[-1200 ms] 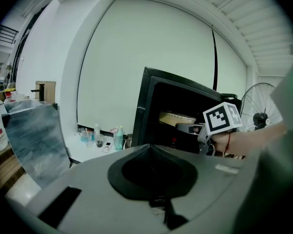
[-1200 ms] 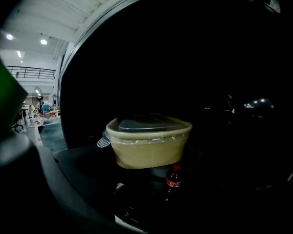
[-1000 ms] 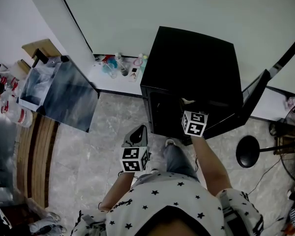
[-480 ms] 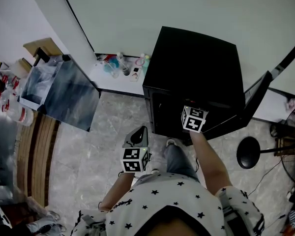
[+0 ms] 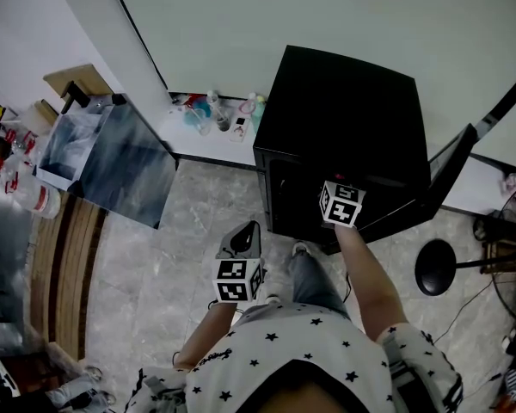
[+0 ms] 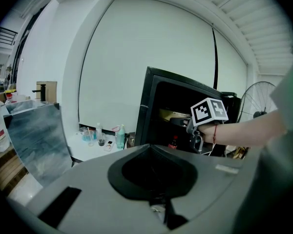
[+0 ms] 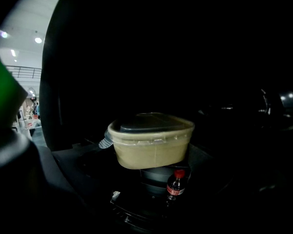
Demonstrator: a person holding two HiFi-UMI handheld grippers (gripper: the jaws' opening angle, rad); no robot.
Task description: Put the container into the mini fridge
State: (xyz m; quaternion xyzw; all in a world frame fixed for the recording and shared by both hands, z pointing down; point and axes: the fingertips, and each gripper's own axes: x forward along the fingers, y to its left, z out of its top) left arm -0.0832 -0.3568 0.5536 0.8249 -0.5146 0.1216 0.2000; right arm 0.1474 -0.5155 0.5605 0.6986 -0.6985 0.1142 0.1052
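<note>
Black fridge (image 5: 344, 119): stands by the far wall, right of centre; door (image 5: 451, 157) swung open to the right.
Left gripper (image 5: 248, 229): near, left of the fridge front; jaws closed together, nothing between them.
Right gripper (image 6: 184, 123): reaches into the fridge opening; jaws closed on the container.
Container (image 7: 151, 145): tan tub with dark lid, held inside the dark fridge interior.
Bottle (image 7: 175, 184): red-capped, upright, below the container.

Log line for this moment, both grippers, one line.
phase: placing | right gripper: shut on container, inside open mini fridge | left gripper: shut, empty, outside fridge | bottle: below container
</note>
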